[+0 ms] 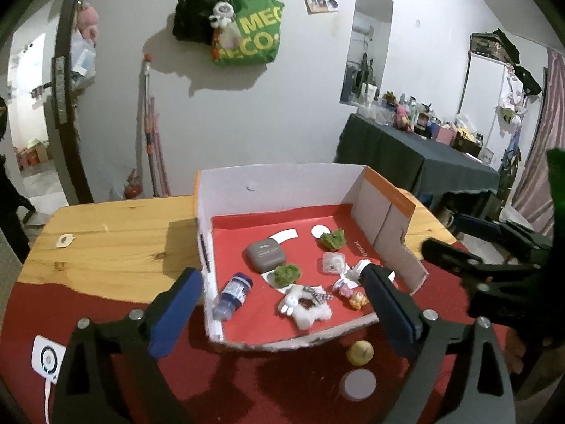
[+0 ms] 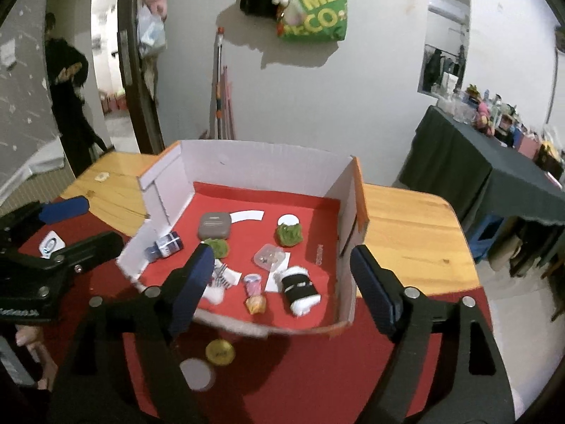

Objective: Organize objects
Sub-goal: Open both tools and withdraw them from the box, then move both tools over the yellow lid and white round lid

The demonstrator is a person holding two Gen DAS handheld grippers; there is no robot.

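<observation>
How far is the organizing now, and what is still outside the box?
Mostly done: the bottle, gray case, plush toy and other small things lie inside the cardboard box. In hand: nothing; the left gripper and right gripper are open and empty. Left: the yellow object and gray disc on the red cloth.

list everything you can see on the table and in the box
box: 1, white cardboard, red floor, on table
table: 1, wooden, partly under red cloth
case: 1, grey, in box
bottle: 1, dark blue, lying in box
moss-like clumps: 2, green, in box
clear container: 1, in box
plush toy: 1, white, in box
black-and-white roll: 1, in box
yellow ball: 1, on cloth before box
grey disc: 1, on cloth
left gripper: jaws open, empty
right gripper: jaws open, empty
</observation>
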